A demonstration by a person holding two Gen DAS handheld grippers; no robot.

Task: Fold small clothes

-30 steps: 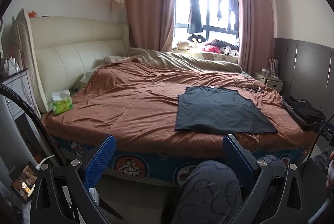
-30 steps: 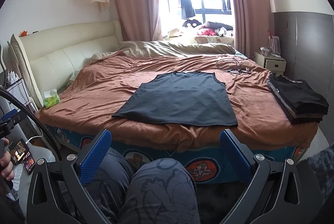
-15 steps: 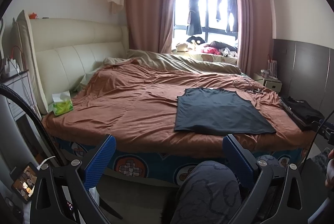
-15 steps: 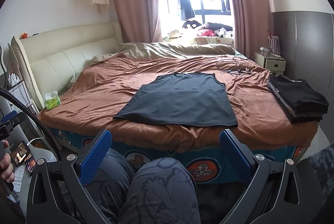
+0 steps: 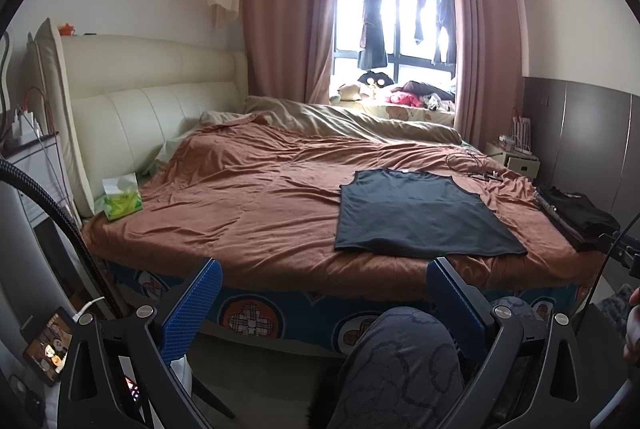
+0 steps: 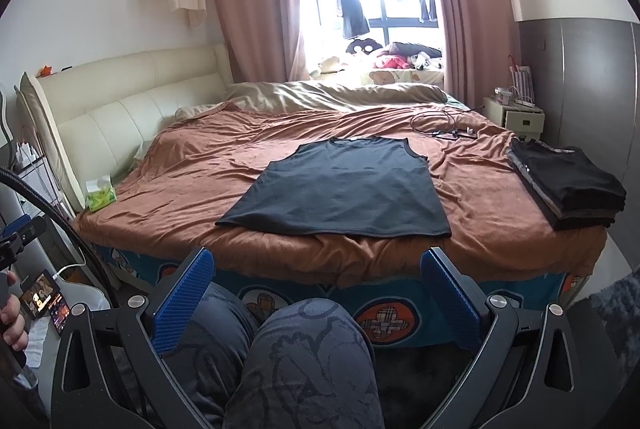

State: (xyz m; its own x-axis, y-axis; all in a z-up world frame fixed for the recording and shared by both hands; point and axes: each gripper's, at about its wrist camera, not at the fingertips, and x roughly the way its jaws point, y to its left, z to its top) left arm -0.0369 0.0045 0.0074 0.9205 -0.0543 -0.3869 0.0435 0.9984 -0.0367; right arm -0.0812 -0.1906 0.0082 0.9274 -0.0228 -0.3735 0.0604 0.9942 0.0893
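— So where is the shirt [image 6: 340, 189]?
— Spread flat on the brown blanket [image 6: 192, 185], near the bed's front edge, beside a folded pile [image 6: 568, 181].
— And the tongs?
— Left gripper [image 5: 324, 303] and right gripper [image 6: 316, 293] both gape wide, empty, well short of it.

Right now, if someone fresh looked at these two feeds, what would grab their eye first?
The dark sleeveless top spread flat on the rust-brown bedspread near the bed's front edge stands out first. To its right sits a stack of folded dark clothes at the bed's corner. Both the left gripper and right gripper hang open and empty short of the bed, above the person's patterned grey knees.
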